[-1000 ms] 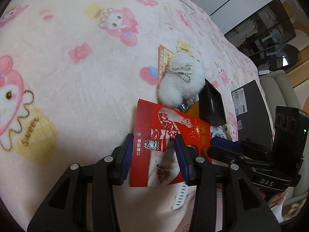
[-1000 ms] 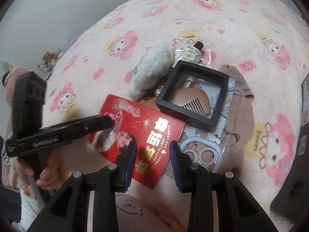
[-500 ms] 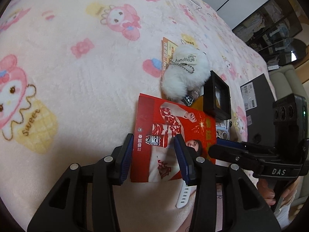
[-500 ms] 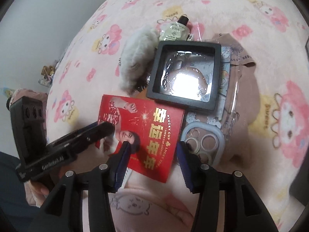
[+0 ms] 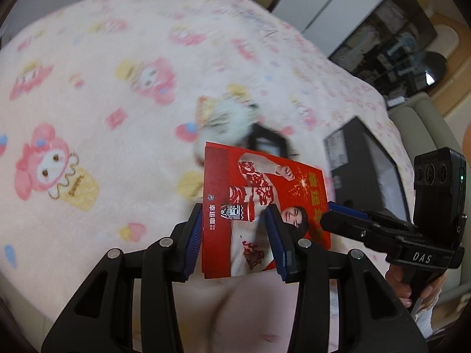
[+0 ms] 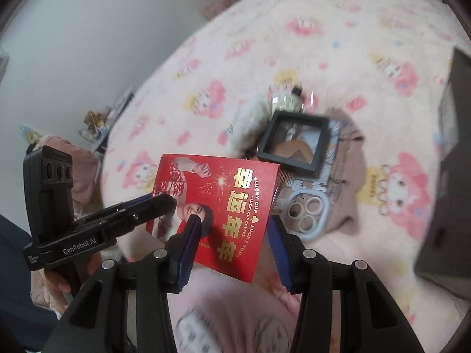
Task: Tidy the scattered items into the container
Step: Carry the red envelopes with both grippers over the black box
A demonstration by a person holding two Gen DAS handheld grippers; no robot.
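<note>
Red packet (image 6: 235, 200) ("LUCKY CUP COFFEE", "LUCKY YOU") is now lifted off the bed (image 5: 103, 88), above its near edge. Left tongs (image 5: 234, 214) ("GenRobot.AI") part-open, wedged on its left edge. Right tongs (image 6: 233, 220) ("DAS") just widened then eased in, packet between, grip unclear. One dark box (image 5: 368, 170) at the bed's right edge, open blanket toward the left.

tongs (image 5: 235, 238): black frames | blue pads (image 5: 195, 235) | silver screws | markings: "DAS", "GenRobot.AI"
</note>
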